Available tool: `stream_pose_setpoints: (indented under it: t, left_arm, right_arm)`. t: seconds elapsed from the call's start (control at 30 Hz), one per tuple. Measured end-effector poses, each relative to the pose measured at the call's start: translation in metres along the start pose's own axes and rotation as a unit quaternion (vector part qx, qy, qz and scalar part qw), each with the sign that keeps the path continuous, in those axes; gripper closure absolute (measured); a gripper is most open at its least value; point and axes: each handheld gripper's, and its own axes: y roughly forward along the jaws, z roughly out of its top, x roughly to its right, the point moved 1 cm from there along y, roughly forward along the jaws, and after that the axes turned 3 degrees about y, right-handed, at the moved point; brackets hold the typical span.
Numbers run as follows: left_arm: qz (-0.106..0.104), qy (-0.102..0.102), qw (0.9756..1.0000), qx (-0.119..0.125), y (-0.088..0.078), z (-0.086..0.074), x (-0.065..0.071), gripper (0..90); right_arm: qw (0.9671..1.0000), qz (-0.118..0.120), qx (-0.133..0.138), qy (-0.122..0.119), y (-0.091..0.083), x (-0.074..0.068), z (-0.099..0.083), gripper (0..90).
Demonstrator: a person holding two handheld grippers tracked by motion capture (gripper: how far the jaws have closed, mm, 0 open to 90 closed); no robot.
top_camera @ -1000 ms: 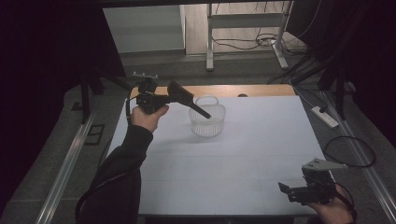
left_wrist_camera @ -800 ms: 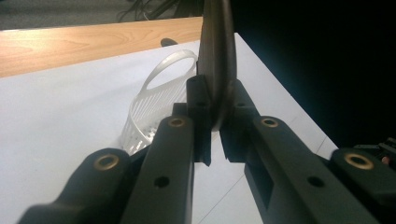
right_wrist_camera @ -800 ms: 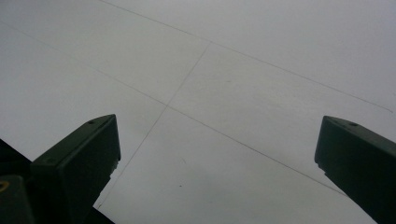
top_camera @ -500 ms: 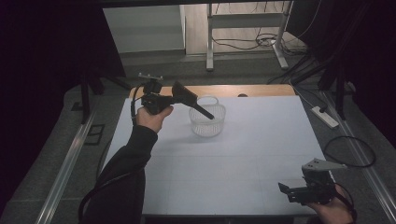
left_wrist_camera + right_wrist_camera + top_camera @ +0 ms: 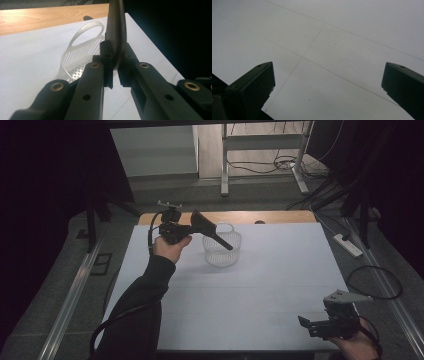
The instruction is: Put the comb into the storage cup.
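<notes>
No readable text, labels, brand marks or numbers anywhere in these frames. The white surface (image 5: pixel 260 290) carries only thin seam lines, no print. The basket (image 5: pixel 221 251) and the dark tool (image 5: pixel 210 231) bear no legible marking.

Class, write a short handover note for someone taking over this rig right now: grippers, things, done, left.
Left gripper: shut on a dark flat tool, its thin end slanting down over the basket rim.
Right gripper: open, holding nothing, at the near right corner of the white table.
White perforated basket: upright near the table's far edge, with a hoop handle.
Done: tool picked up and brought to the basket.
Left, probably: lower the tool into the basket and release it.
</notes>
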Motion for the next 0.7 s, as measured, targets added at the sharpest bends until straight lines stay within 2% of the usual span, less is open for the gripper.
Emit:
stream_pose_setpoints:
  t: [0.33, 0.7]
  left_arm:
    - [0.004, 0.001, 0.9999, -0.011, 0.015, -0.003, -0.002, 83.1]
    - [0.001, -0.009, 0.9998, -0.016, 0.031, -0.011, -0.007, 83.1]
  right_arm:
    - [1.0, 0.003, 0.002, 0.002, 0.0, 0.001, 0.0, 0.0]
    - [1.0, 0.004, 0.001, 0.0, 0.0, 0.0, 0.0, 0.0]
